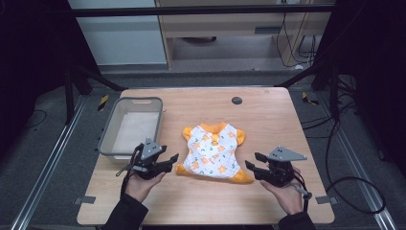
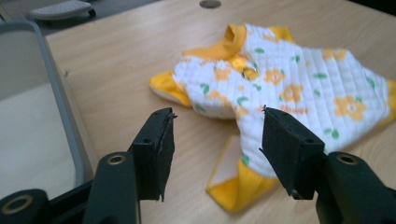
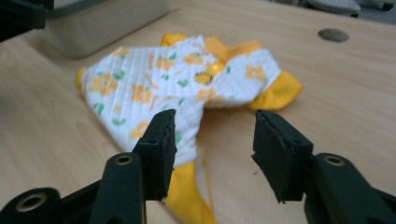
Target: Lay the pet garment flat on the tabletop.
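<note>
A small quilted white garment (image 1: 213, 151) with orange flowers and yellow-orange trim lies flat in the middle of the wooden table (image 1: 268, 110). My left gripper (image 1: 173, 158) is open at the garment's lower left corner, just short of the yellow hem (image 2: 236, 184). My right gripper (image 1: 253, 162) is open at the lower right corner, near the other yellow hem (image 3: 189, 186). The garment (image 2: 280, 84) lies beyond my left jaws, and the garment (image 3: 177, 79) spreads beyond my right jaws. Nothing sits between either pair of jaws.
A grey plastic bin (image 1: 115, 120) stands at the table's left side, close to my left gripper; its wall (image 2: 65, 107) shows beside the left jaws. A round dark grommet (image 1: 236, 100) sits at the table's back. Cables trail on the floor at right.
</note>
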A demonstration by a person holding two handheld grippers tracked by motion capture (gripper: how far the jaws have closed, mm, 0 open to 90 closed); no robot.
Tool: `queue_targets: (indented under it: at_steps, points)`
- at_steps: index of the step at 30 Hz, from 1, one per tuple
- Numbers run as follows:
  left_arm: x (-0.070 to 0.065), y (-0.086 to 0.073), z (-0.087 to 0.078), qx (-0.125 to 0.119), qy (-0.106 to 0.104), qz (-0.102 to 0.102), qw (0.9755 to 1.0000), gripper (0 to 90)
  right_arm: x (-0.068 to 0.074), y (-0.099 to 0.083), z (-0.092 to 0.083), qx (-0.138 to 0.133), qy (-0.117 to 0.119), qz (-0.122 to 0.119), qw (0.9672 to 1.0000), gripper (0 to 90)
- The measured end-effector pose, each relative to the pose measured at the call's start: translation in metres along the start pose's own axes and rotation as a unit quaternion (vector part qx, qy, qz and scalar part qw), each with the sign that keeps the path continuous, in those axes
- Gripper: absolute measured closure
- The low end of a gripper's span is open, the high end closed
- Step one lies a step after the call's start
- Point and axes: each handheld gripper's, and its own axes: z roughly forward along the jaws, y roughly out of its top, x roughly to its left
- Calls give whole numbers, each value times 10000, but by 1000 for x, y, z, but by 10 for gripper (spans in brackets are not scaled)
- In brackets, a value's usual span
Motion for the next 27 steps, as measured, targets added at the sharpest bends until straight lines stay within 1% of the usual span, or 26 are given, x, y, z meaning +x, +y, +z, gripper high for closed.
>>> queue_targets:
  at_steps: [1,2,3,5,6,7,10,11,12,13,14,15,16,17,18,19,20,21,22,23,24,25,27]
  points:
    - [-3,-11,3,123,-2,32,9999,421,2,-12,1,116,50,9,9999,465]
    - [-3,-11,3,123,-2,32,9999,420,2,-12,1,116,50,9,9999,465]
    - [-4,-22,8,242,-24,32,9997,420,3,-22,3,249,109,-13,9996,450]
    - [-4,-28,13,378,-35,36,9993,422,3,-31,7,348,162,-2,9993,444]
    - [-4,-28,13,378,-35,36,9993,421,3,-31,7,348,162,-2,9993,444]
    - [-4,-30,16,452,-35,69,9989,421,2,-34,10,401,201,9,9990,440]
    - [-6,-35,23,550,-44,151,9984,416,1,-43,18,558,278,18,9981,430]
    - [-7,-39,28,664,-9,270,9974,417,1,-46,22,638,302,15,9975,424]
    - [-7,-39,28,664,-9,270,9974,421,1,-46,22,638,302,15,9975,424]
    - [-8,-40,31,720,-2,309,9969,421,1,-48,24,659,326,21,9973,424]
    - [-7,-41,33,785,-3,321,9964,422,1,-49,26,706,331,1,9970,424]
    - [-7,-41,35,801,7,324,9963,423,1,-50,27,745,332,-53,9967,426]
    - [-7,-41,37,841,7,365,9958,428,1,-50,29,765,334,-92,9965,430]
    - [-7,-42,40,879,-15,394,9953,440,1,-51,33,846,370,-101,9957,458]
    - [-7,-42,40,879,-15,394,9953,458,1,-51,33,846,370,-101,9957,458]
    - [-7,-42,42,894,-48,378,9953,485,3,-51,36,922,426,-107,9948,503]
    - [-7,-43,43,916,-102,356,9951,485,3,-51,36,922,426,-107,9948,503]
    - [-8,-43,45,969,-161,359,9945,526,3,-50,39,974,525,-108,9938,568]
    - [-8,-43,45,969,-161,359,9945,558,3,-50,39,974,525,-108,9938,568]
    - [-9,-43,46,1046,-195,343,9937,587,4,-50,42,1059,595,-72,9926,652]
    - [-9,-43,46,1046,-195,343,9937,606,4,-50,42,1059,595,-72,9926,652]
    - [-10,-44,47,1093,-215,341,9932,606,4,-50,42,1077,581,-78,9924,691]
    - [-10,-43,47,1136,-251,316,9927,674,5,-49,42,1122,626,-5,9917,799]
